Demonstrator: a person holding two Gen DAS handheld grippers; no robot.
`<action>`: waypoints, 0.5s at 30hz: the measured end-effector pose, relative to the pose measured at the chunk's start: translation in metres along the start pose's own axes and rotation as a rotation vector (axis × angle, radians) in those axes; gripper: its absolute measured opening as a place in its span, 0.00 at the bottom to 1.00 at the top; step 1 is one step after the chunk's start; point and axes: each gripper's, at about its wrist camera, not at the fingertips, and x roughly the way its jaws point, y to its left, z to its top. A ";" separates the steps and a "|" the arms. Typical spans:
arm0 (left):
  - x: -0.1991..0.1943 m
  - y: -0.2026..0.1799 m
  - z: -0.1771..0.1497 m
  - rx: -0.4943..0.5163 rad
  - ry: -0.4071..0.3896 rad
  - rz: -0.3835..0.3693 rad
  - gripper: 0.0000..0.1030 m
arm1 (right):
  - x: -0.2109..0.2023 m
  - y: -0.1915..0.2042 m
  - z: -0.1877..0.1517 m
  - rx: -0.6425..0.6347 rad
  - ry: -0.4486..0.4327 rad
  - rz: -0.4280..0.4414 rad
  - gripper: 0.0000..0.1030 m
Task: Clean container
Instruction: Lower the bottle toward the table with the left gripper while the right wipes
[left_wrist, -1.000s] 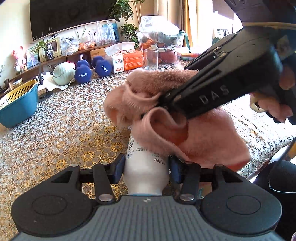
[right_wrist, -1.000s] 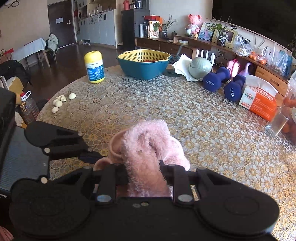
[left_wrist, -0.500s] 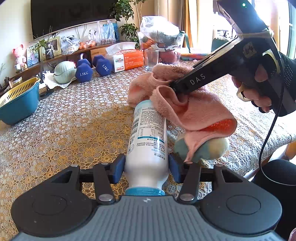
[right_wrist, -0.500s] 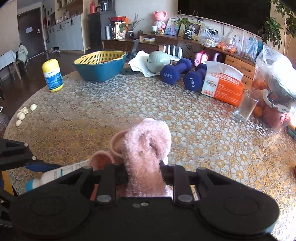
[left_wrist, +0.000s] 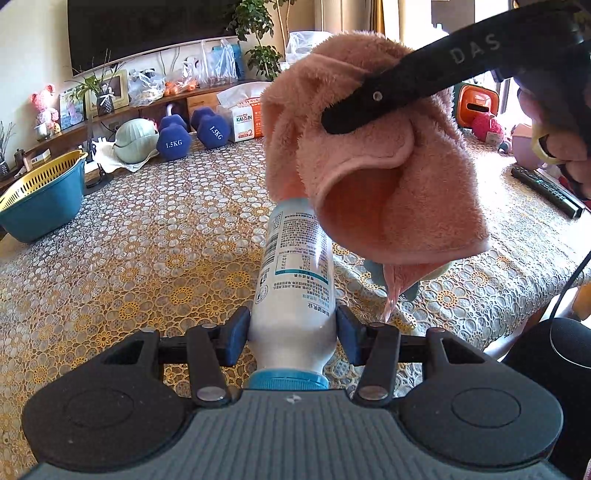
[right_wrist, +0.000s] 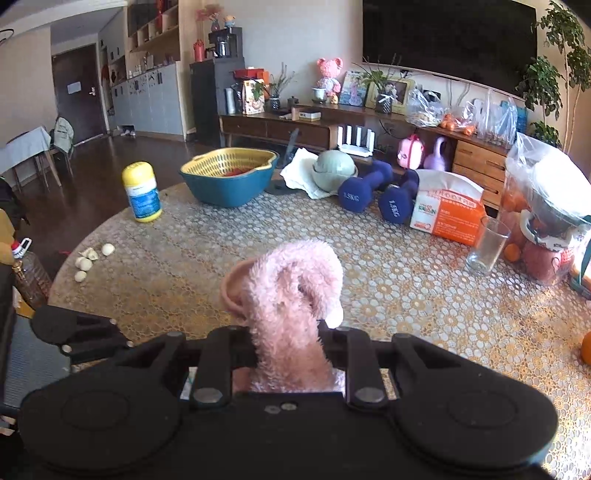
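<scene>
My left gripper (left_wrist: 291, 332) is shut on a white bottle (left_wrist: 295, 266) with printed text and a blue cap, gripped close to the cap. The bottle points away from me over the lace-covered table (left_wrist: 155, 251). A fluffy pink cloth (left_wrist: 373, 173) hangs over the bottle's far end and hides it. My right gripper (left_wrist: 334, 122) comes in from the upper right, shut on that cloth. In the right wrist view the pink cloth (right_wrist: 291, 295) bulges out between the fingers of the right gripper (right_wrist: 288, 341). The bottle is mostly hidden there.
A bluish rounded object (left_wrist: 373, 269) lies under the cloth. At the back stand a blue basin with a yellow strainer (right_wrist: 229, 181), two dumbbells (right_wrist: 376, 194), a tissue box (right_wrist: 450, 212) and a glass (right_wrist: 487, 245). A yellow jar (right_wrist: 142, 192) and garlic cloves (right_wrist: 86, 260) sit near the left edge.
The right gripper has slid the cloth along the bottle from near my left fingers out to its far end, then lifted it. The bottle stays gripped.
</scene>
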 end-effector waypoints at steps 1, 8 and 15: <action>0.000 0.000 0.000 0.000 0.000 -0.001 0.49 | -0.003 0.005 0.002 -0.005 -0.008 0.019 0.22; 0.009 0.005 0.008 0.018 -0.001 0.002 0.48 | -0.004 0.039 0.004 -0.060 0.002 0.126 0.22; 0.020 0.010 0.017 0.039 -0.003 0.012 0.48 | 0.025 0.051 -0.002 -0.100 0.074 0.175 0.22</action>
